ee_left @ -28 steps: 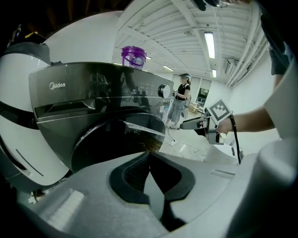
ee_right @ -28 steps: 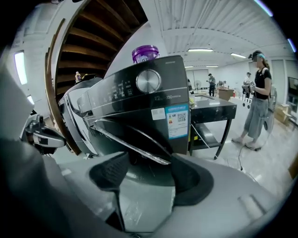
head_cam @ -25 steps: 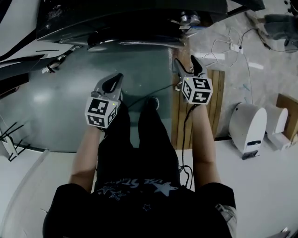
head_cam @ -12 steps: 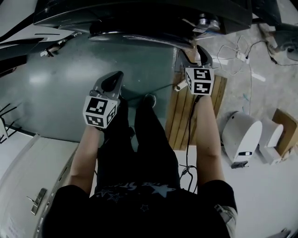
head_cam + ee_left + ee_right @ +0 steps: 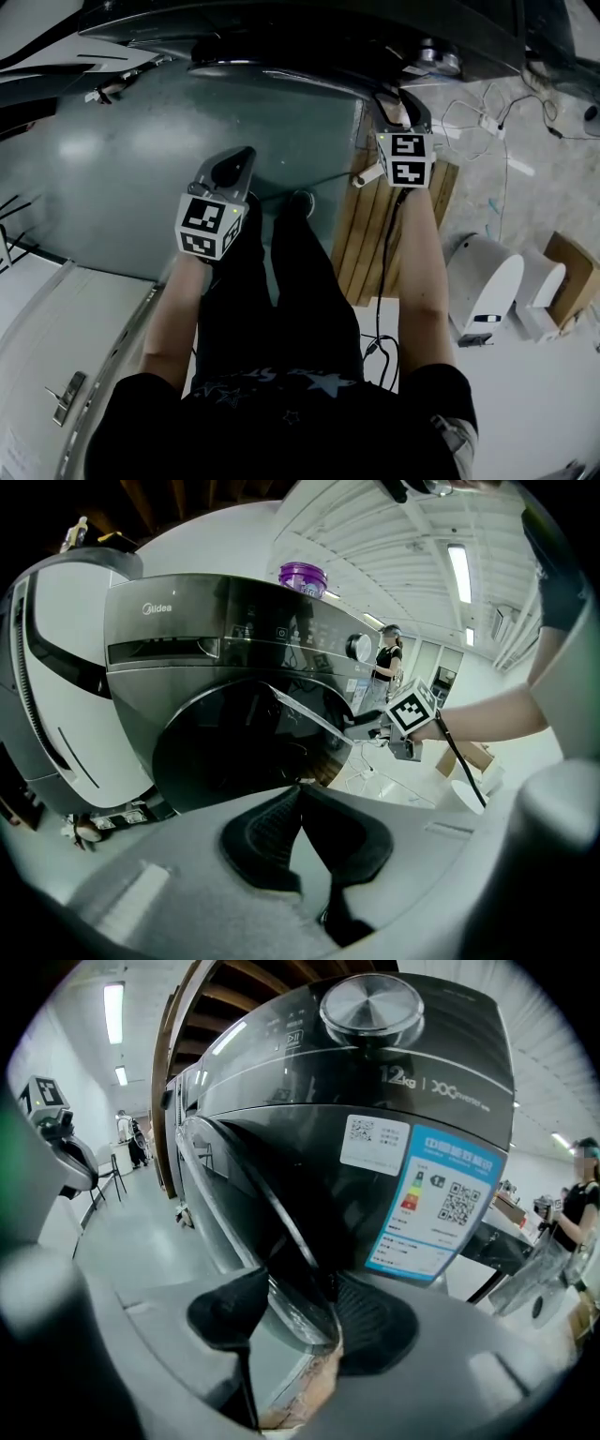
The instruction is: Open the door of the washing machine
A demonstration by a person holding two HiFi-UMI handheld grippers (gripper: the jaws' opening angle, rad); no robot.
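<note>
The dark grey washing machine [image 5: 281, 28] stands in front of me, its round glass door [image 5: 244, 752] swung a little way out from the front. My right gripper [image 5: 401, 111] reaches to the door's right edge. In the right gripper view its jaws [image 5: 300, 1312] are closing, and the door's rim [image 5: 281, 1232] sits between the pads, touching both. The left gripper [image 5: 239, 159] hangs lower in front of the door, apart from it. Its pads [image 5: 300, 794] meet with nothing between them.
A wooden pallet [image 5: 375, 234] lies on the floor under my right arm. A white rounded device [image 5: 483, 281], cardboard boxes [image 5: 562, 272] and loose cables [image 5: 478, 112] are at the right. A white appliance [image 5: 56, 375] lies at lower left. A purple tub [image 5: 303, 576] sits on the machine.
My right gripper has moved up to the door's right edge and rolled, so its marker cube now faces me squarely. The left gripper has barely shifted.
</note>
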